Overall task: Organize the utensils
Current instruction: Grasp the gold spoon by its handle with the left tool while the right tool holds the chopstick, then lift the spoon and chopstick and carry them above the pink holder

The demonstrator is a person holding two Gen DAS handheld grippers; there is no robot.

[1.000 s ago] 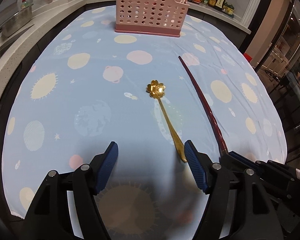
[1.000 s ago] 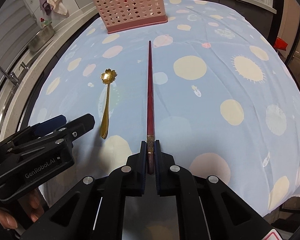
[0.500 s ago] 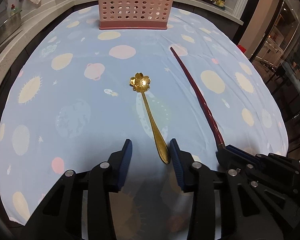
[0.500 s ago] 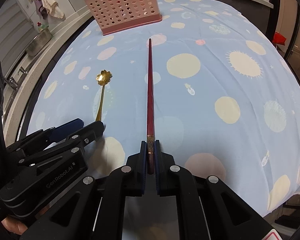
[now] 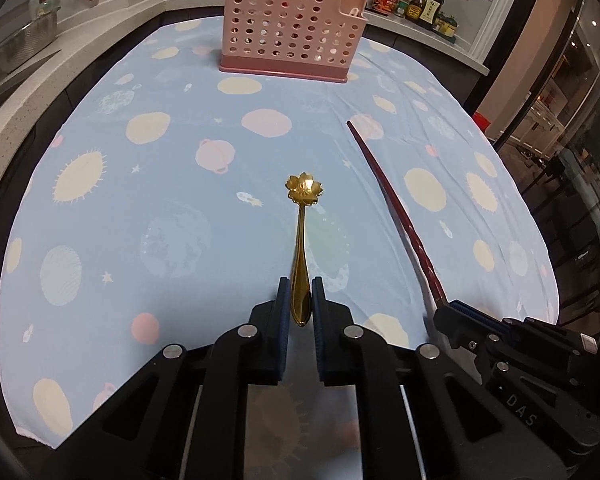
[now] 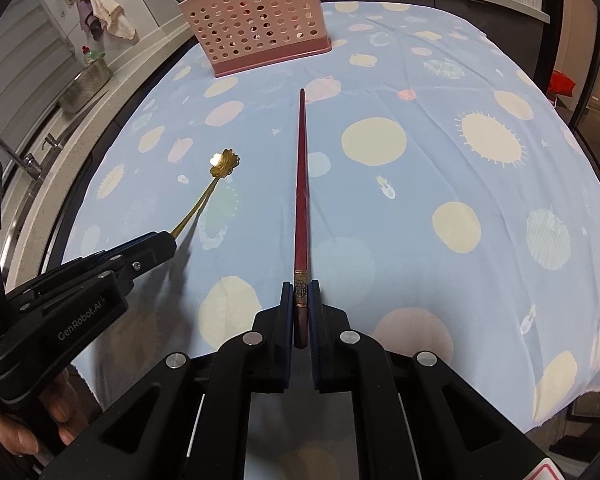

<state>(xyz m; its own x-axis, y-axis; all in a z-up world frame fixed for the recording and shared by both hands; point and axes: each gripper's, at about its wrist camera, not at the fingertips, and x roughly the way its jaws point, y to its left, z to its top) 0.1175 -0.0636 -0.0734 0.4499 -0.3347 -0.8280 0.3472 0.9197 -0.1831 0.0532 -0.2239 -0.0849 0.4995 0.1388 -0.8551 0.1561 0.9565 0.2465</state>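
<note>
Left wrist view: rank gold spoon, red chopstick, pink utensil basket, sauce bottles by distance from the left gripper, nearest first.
1. Gold spoon: handle clamped in the left gripper, dead center.
2. Red chopstick: to the right, held by the right gripper.
3. Pink utensil basket: far edge of the cloth.
4. Sauce bottles: counter behind, far right.

Utensil basket (image 5: 290,36) on bench (image 5: 140,200), 12 o'clock, far edge. Spoon (image 5: 302,240) centre; chopstick (image 5: 396,208) at its 3 o'clock. Bottles (image 5: 416,2) behind basket, 1 o'clock.
</note>
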